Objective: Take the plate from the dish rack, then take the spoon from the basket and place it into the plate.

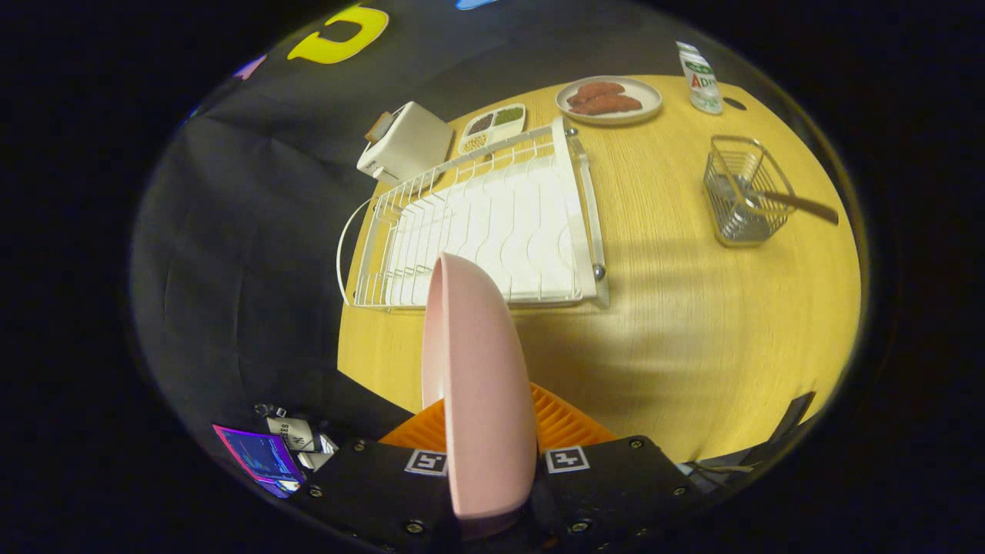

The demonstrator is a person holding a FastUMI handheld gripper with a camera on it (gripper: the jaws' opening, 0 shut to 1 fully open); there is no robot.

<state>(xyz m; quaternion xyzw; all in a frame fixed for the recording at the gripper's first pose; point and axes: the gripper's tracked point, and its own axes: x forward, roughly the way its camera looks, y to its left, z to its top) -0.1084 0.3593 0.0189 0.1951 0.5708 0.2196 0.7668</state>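
While claw (492, 462) clamps one plate (477, 385), one rack (477, 223), one spoon (796, 202)

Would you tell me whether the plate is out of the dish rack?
Out: the pink plate stands on edge between the gripper fingers, above the table, clear of the dish rack.

The pink plate (477, 385), clamped upright between the fingers (573, 431), blocks the way straight ahead; beyond it lies the dish rack (477, 223). Bare worktop (692, 323) lies open between rack and wire basket (742, 192).
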